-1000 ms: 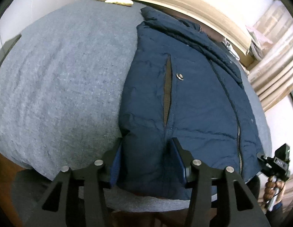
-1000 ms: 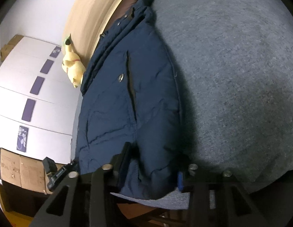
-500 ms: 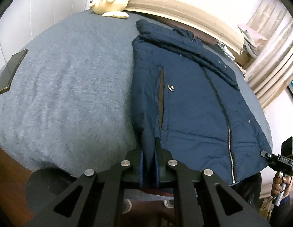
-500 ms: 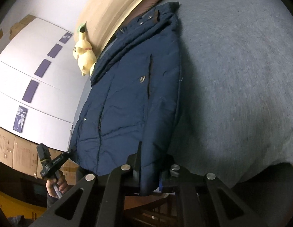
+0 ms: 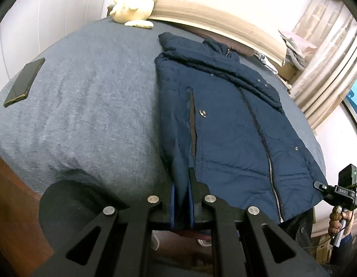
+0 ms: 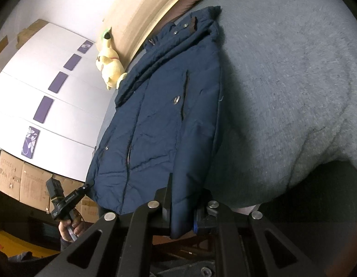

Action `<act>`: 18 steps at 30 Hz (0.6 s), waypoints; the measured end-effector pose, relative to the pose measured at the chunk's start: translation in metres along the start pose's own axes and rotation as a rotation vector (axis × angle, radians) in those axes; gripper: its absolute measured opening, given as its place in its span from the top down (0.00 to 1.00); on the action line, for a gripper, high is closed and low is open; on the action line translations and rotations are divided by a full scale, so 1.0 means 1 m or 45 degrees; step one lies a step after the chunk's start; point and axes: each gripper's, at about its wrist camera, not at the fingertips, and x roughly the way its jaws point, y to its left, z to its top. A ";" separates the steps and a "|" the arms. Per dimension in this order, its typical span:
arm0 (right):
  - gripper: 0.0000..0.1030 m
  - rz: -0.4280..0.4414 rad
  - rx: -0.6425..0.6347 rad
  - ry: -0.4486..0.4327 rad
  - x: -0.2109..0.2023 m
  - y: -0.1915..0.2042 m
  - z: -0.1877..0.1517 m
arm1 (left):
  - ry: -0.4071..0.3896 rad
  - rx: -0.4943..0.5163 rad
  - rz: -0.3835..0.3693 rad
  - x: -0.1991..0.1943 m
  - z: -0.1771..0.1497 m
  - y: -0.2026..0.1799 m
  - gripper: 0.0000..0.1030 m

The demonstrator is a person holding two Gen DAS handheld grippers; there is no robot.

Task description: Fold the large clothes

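Grey bed [image 5: 86,115]: navy jacket [image 5: 236,138], hem pinched by both grippers.

A navy padded jacket [image 5: 236,124] lies front-up on a bed covered with a grey blanket [image 5: 93,106], its collar towards the wooden headboard [image 5: 215,25]. At the bottom of the view, the left tool [image 5: 181,198] has its two black fingers [image 5: 165,198] closed on the jacket's near hem corner. At the right edge, a hand [image 5: 340,221] holds the right tool [image 5: 321,185] at the opposite hem corner. A dark phone [image 5: 25,82] lies on the blanket at the left. A yellow plush toy [image 5: 137,0] sits by the headboard.
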 end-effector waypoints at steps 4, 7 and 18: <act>0.89 0.007 -0.022 -0.014 -0.007 0.007 -0.003 | -0.030 0.022 0.001 -0.012 -0.002 -0.004 0.91; 0.89 0.009 -0.037 -0.021 -0.011 0.009 -0.004 | -0.040 0.032 0.000 -0.017 -0.004 -0.006 0.91; 0.89 0.002 -0.074 -0.010 -0.022 0.011 -0.009 | -0.043 0.064 0.024 -0.035 -0.017 -0.016 0.91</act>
